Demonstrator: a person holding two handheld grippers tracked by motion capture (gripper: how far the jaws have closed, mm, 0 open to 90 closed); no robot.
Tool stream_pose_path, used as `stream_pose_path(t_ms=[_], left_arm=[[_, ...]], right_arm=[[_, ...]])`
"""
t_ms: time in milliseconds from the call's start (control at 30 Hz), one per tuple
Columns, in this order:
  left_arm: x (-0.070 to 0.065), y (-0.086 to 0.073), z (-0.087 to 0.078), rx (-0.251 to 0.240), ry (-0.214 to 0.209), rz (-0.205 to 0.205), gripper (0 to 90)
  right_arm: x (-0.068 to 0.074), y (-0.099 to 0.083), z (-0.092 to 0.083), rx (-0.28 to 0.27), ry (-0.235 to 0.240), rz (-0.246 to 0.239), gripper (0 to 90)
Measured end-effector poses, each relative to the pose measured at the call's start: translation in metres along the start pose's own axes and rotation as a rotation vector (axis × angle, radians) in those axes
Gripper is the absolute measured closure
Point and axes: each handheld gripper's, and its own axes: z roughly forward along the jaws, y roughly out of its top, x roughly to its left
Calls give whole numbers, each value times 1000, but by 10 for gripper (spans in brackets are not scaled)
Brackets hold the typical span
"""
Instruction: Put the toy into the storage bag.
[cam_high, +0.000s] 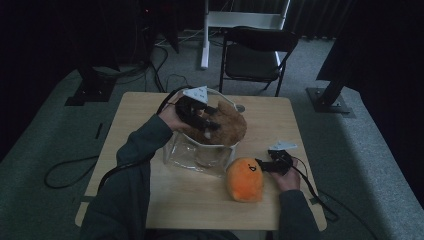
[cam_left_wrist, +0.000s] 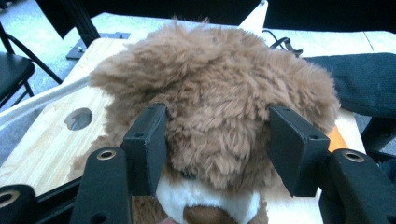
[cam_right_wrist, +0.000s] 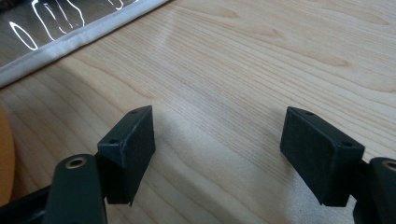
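A brown plush bear (cam_high: 229, 126) sits over the mouth of a clear plastic bag (cam_high: 192, 156) at the middle of the wooden table (cam_high: 280, 125). My left gripper (cam_high: 209, 121) comes in from the left and is shut on the bear's head. In the left gripper view both pads press into the fur of the bear (cam_left_wrist: 219, 88), one on each side, with my left gripper (cam_left_wrist: 219, 137) around it. An orange plush (cam_high: 245, 179) lies at the front right. My right gripper (cam_high: 260, 164) rests just right of it, and its jaws (cam_right_wrist: 219, 135) stand open over bare wood.
The bag's white rim (cam_right_wrist: 70, 37) runs close ahead of the right gripper, and the orange plush (cam_right_wrist: 3, 158) edges in beside it. A round hole (cam_left_wrist: 78, 118) is in the tabletop. A black folding chair (cam_high: 255, 55) stands behind the table; cables lie on the floor.
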Motion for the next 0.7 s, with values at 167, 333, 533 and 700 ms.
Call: stream_pose_path(t_ms=[167, 333, 533, 700], left_arm=[[-1, 0, -1, -22, 9, 3, 424], [-3, 1, 0, -13, 7, 14, 441], [-6, 2, 5, 16, 3, 25, 446], [-7, 3, 6, 35, 5, 34, 451]], right_arm=[[0, 0, 0, 0, 0, 0, 254], [0, 0, 0, 0, 0, 0, 254], [0, 0, 0, 0, 0, 0, 254], [0, 0, 0, 0, 0, 0, 254]])
